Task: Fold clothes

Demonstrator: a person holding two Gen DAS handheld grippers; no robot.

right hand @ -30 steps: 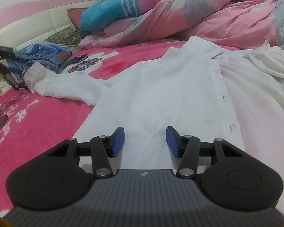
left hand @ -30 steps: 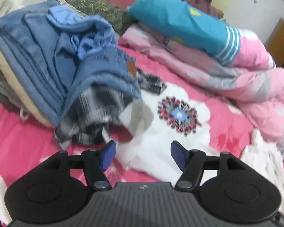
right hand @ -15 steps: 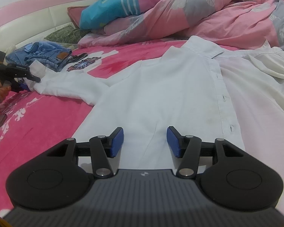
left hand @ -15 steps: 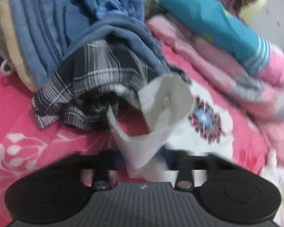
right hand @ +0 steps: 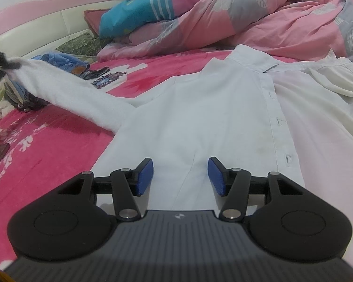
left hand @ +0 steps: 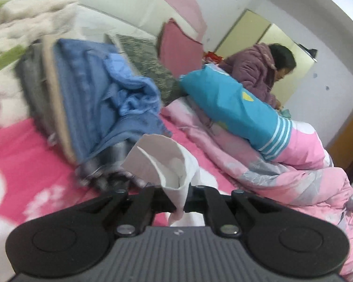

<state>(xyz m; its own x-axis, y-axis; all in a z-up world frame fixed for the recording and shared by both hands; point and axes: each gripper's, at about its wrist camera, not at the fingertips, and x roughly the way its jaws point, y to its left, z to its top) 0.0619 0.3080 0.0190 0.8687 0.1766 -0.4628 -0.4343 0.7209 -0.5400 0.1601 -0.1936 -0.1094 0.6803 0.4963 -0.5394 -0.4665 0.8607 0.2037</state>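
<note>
A white button shirt point(right hand: 211, 108) lies spread on the pink bed, collar at the far end. My left gripper point(left hand: 180, 203) is shut on the cuff of its sleeve point(left hand: 167, 157) and holds it lifted off the bed. In the right wrist view the sleeve point(right hand: 66, 94) stretches up to the left, to the left gripper point(right hand: 2, 64) at the frame edge. My right gripper point(right hand: 180, 176) is open and empty, low over the shirt's lower body, its blue pads point(right hand: 144, 176) apart.
A pile of blue, plaid and beige clothes point(left hand: 91, 108) lies just beyond the lifted cuff. A pink quilt with a teal pillow point(left hand: 235, 108) runs along the far side. A person in a purple jacket point(left hand: 258, 70) sits behind it. The sheet point(right hand: 47, 145) is pink with flowers.
My left gripper moved onto the sleeve cuff, shut on it and lifted it, and the sleeve now hangs taut off the bed. My right gripper has stayed still and open.
</note>
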